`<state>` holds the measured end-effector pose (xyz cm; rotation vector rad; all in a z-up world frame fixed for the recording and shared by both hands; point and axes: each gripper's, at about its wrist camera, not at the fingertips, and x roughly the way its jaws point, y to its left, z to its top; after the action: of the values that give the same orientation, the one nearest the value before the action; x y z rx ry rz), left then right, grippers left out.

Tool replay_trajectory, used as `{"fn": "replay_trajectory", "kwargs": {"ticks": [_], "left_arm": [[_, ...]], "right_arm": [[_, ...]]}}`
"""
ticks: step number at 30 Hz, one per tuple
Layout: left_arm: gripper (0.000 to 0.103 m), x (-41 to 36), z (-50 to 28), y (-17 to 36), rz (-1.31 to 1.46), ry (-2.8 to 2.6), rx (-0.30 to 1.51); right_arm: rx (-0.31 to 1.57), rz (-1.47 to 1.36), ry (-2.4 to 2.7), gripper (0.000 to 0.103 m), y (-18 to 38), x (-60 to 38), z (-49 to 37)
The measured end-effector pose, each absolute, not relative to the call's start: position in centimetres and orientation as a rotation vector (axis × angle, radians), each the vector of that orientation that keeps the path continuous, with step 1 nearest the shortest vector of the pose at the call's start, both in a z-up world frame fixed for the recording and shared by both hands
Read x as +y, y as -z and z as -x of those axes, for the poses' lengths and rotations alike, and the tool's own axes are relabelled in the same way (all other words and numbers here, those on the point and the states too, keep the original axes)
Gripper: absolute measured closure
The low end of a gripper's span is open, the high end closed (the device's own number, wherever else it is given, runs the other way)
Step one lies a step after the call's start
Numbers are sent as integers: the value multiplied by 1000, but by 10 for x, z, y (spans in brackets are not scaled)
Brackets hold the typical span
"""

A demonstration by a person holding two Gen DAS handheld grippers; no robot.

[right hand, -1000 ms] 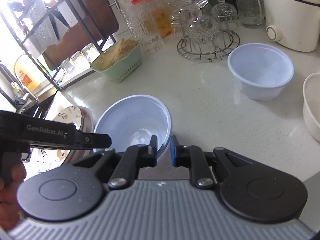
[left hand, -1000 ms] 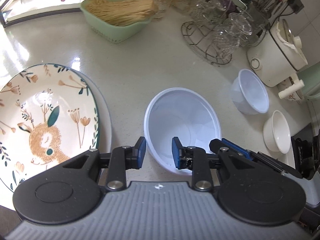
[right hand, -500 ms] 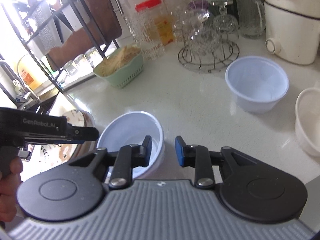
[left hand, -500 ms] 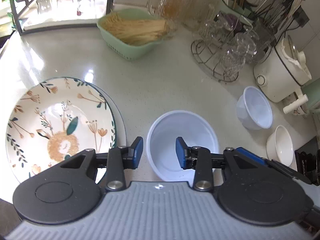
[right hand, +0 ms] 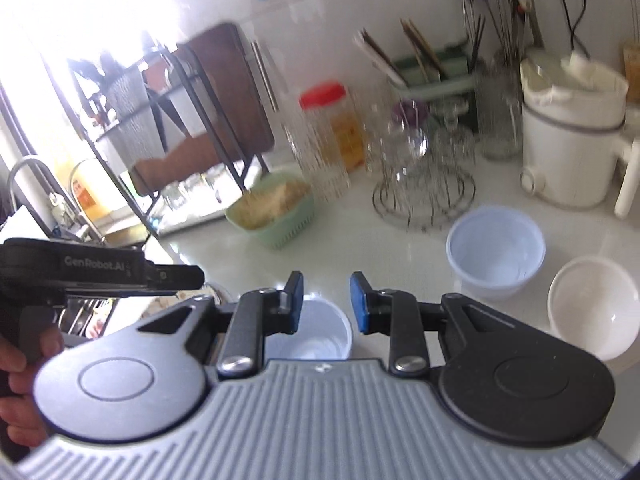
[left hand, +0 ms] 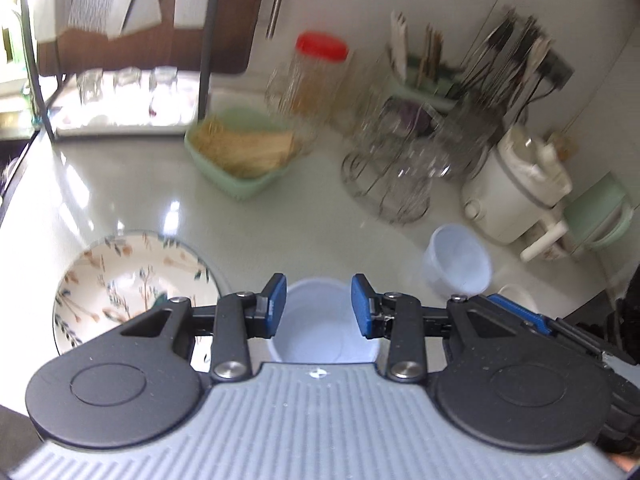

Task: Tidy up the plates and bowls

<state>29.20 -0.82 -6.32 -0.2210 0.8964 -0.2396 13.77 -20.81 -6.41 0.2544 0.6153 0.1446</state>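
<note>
A pale blue plastic bowl (left hand: 320, 328) stands on the white counter, below and between the tips of my open, empty left gripper (left hand: 319, 310). It also shows in the right wrist view (right hand: 320, 334), just under my open, empty right gripper (right hand: 326, 304). A floral plate (left hand: 132, 280) lies to its left. A second pale blue bowl (left hand: 460, 266) (right hand: 496, 252) and a white bowl (right hand: 594, 314) stand to the right. The left gripper's body (right hand: 100, 272) shows at left in the right wrist view.
A green basket of noodles (left hand: 240, 156), a red-lidded jar (left hand: 316, 76), a wire rack of glasses (left hand: 400, 168), a white cooker (left hand: 516, 188) and a utensil holder (right hand: 436, 68) line the back of the counter. A black shelf rack (right hand: 160, 120) stands at left.
Both grippers have risen and pulled back from the near blue bowl. The right gripper, shut on its rim a second ago, has opened and let it go on the counter.
</note>
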Motion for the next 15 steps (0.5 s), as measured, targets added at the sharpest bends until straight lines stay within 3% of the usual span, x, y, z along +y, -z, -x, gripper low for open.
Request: {"fn": "replay_trajectory", "kwargs": {"ticks": [15], "left_arm": [[62, -4, -304, 30, 188, 396, 784]], "right_arm": [[626, -224, 12, 73, 25, -202, -123]]}}
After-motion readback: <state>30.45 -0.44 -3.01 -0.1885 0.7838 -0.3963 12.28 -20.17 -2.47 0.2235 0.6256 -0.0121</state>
